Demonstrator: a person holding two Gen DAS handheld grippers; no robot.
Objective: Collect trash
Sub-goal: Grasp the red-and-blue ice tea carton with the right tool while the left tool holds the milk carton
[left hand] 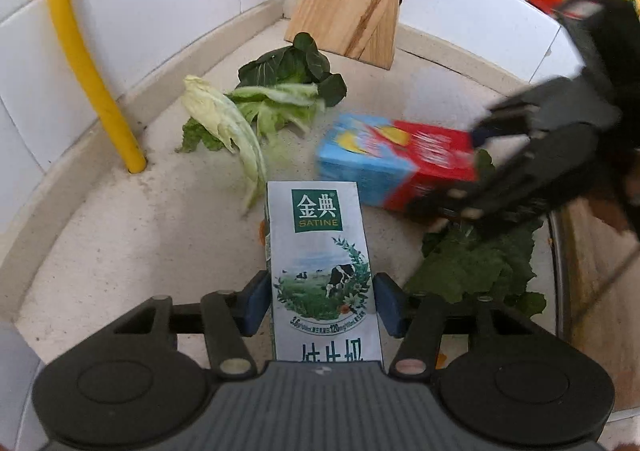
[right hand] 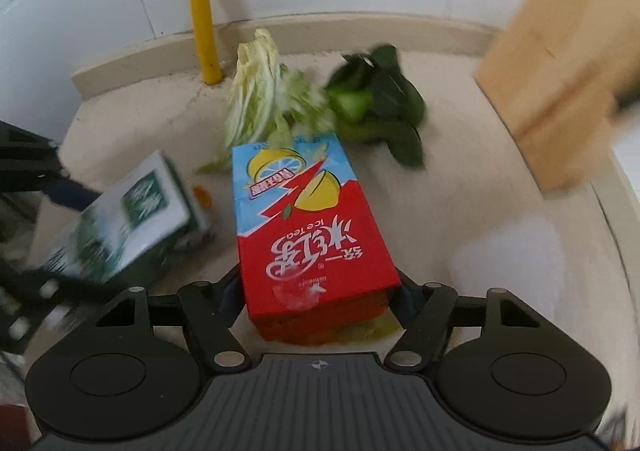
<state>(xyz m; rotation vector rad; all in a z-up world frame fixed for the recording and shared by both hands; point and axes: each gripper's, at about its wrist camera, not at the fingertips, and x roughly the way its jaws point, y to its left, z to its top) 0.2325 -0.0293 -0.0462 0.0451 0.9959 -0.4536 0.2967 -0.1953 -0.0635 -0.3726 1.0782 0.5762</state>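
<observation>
Left gripper (left hand: 322,305) jaws clamp the milk carton (left hand: 320,263) for removal; right gripper (right hand: 320,295) jaws straddle the ice tea carton (right hand: 308,227), contact unclear. Leaves litter the worktop (left hand: 120,219).

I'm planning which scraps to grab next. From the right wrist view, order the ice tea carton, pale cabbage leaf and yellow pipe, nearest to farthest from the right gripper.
1. Ice tea carton: between the right gripper fingers.
2. Pale cabbage leaf: beyond the carton, slightly left.
3. Yellow pipe: at the wall, back left.
</observation>
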